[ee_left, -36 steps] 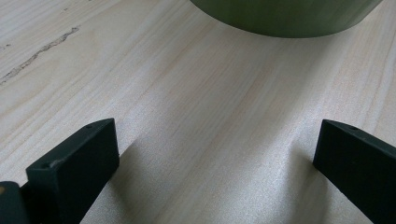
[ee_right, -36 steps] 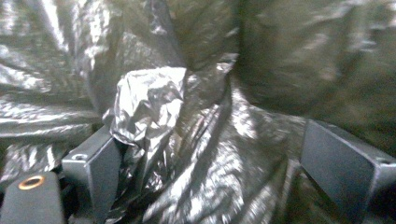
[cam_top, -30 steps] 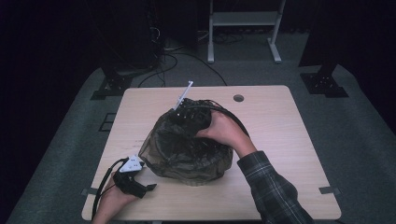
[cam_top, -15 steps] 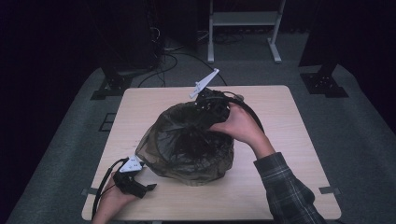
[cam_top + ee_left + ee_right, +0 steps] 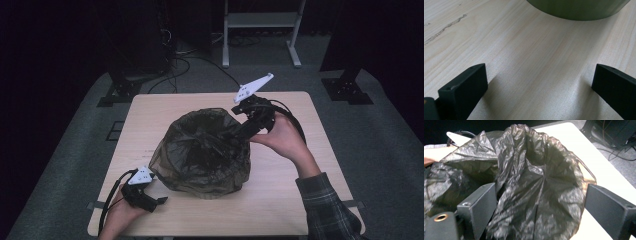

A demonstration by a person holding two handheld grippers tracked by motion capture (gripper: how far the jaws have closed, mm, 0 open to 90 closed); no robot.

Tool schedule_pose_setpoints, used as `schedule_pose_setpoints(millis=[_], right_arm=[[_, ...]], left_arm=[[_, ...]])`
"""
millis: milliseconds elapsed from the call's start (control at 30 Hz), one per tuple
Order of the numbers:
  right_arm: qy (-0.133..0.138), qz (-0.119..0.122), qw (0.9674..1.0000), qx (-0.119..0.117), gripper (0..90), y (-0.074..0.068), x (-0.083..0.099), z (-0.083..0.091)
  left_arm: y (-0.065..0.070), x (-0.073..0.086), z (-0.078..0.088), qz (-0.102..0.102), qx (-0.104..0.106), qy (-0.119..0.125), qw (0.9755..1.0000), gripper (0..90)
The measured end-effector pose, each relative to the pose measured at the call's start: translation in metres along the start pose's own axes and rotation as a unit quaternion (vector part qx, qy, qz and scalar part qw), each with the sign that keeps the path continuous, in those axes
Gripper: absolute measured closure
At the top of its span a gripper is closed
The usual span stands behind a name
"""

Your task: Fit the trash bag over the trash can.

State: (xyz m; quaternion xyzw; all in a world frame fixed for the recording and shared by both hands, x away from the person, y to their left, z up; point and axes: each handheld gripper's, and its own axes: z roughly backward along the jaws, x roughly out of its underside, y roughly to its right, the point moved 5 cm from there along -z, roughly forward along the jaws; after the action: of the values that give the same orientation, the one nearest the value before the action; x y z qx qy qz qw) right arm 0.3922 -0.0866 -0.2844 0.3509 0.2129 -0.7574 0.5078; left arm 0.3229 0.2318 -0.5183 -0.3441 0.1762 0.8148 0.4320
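1. At the middle of the wooden table point(image 5: 310, 200), the black bin bag point(image 5: 200, 160) sits draped over a round green bin point(image 5: 576, 10), whose base you can see just ahead of your left gripper point(image 5: 539, 82).
2. Your left gripper point(image 5: 159, 201) rests on the table near the front-left corner, jaws spread wide with nothing between them.
3. Your right gripper point(image 5: 235, 136) is at the bag's far-right rim; its jaws stand wide apart, released, with crumpled film bunched between them point(image 5: 541, 202).
4. Expect the bag to be very light, thin, limp and slick; it should crease, slide and tear if dragged.
5. Take hold at a gathered fold of the rim, not the taut wall.
6. The bin's rim and inside are hidden under the film, and whether your right jaws touch the plastic is hard to make out.
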Motion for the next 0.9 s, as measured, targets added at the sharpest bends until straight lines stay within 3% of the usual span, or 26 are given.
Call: schedule_pose_setpoints(millis=[300, 600, 900], right_arm=[[0.025, -0.017, 0.999, 0.031, 9.4, 0.009, 0.028, 0.022], [0.049, -0.051, 0.996, 0.055, 9.4, 0.019, 0.066, 0.042], [0.057, -0.068, 0.9927, 0.082, 9.4, 0.02, 0.102, 0.049]], left_arm=[[0.0, 0.0, 0.0, 0.0, 0.0, 0.0, 1.0, 0.0], [0.0, 0.0, 0.0, 0.0, 0.0, 0.0, 1.0, 0.0], [0.0, 0.0, 0.0, 0.0, 0.0, 0.0, 1.0, 0.0]])
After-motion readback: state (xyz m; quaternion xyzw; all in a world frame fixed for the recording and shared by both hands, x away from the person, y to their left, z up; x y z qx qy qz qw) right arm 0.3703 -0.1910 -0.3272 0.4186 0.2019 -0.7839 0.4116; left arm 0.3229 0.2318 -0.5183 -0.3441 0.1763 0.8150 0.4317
